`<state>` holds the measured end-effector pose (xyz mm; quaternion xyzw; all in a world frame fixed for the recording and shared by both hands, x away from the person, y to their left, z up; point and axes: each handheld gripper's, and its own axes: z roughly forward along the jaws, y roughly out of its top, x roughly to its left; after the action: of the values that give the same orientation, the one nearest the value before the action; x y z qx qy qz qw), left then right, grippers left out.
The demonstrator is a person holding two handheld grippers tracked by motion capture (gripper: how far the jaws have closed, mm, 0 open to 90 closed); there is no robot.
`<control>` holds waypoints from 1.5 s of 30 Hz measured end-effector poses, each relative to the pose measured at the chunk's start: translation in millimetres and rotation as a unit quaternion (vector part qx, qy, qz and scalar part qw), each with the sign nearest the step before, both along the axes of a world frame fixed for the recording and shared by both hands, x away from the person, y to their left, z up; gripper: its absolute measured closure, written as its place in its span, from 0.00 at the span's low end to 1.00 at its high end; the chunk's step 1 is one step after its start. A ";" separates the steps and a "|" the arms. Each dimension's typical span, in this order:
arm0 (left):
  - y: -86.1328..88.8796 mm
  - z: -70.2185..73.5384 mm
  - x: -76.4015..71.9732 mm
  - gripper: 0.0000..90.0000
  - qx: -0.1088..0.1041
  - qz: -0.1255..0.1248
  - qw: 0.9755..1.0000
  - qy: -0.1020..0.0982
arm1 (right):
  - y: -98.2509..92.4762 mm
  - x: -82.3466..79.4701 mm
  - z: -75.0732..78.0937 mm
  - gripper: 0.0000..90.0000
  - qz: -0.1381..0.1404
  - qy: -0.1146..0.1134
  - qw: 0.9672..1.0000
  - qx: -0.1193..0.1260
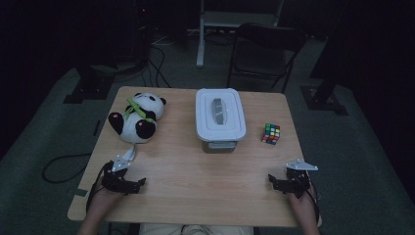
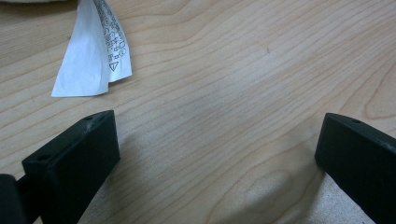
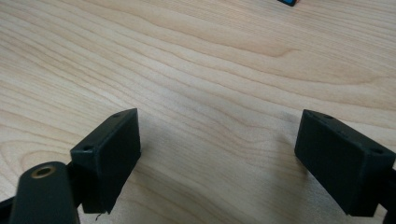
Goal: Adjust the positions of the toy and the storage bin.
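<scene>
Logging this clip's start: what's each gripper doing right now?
Left gripper: open, holding nothing, resting on the table.
Right gripper: open, holding nothing.

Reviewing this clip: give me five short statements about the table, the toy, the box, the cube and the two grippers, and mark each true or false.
1. The white lidded box stands between the plush panda and the puzzle cube. True.
2. The left gripper is shut on the panda's paper tag. False: its jaws stand wide apart with only bare wooden table between them; the tag lies ahead of them, untouched.
3. The box's lid is off. False: the lid sits on the box.
4. The right gripper is open and holds nothing. True.
5. The cube is stacked on the box. False: it rests on the table, beside the box.
</scene>
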<state>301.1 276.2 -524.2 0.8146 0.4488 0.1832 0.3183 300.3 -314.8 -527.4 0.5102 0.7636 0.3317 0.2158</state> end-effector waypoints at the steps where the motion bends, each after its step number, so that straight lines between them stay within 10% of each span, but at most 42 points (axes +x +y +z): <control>1: -0.5 0.1 -0.5 0.00 0.001 0.000 1.000 0.000 | 0.5 0.1 0.0 0.14 -0.002 0.001 1.000 -0.001; 11: -9.6 0.6 -0.8 0.01 -0.007 -0.021 1.000 0.003 | 5.8 3.6 0.2 0.14 -0.018 0.001 1.000 -0.001; 30: -57.2 24.6 26.8 0.01 -0.027 -0.084 0.996 -0.016 | 51.0 41.4 27.7 0.15 0.079 -0.030 0.996 0.018; 45: -85.8 30.5 61.2 0.01 -0.035 -0.108 0.993 -0.021 | 62.0 76.1 36.1 0.15 0.090 -0.049 0.994 0.025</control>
<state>362.3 190.5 -493.7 0.8428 0.3570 0.1493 0.3741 376.4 -252.8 -491.3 0.4278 0.7861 0.3938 0.2095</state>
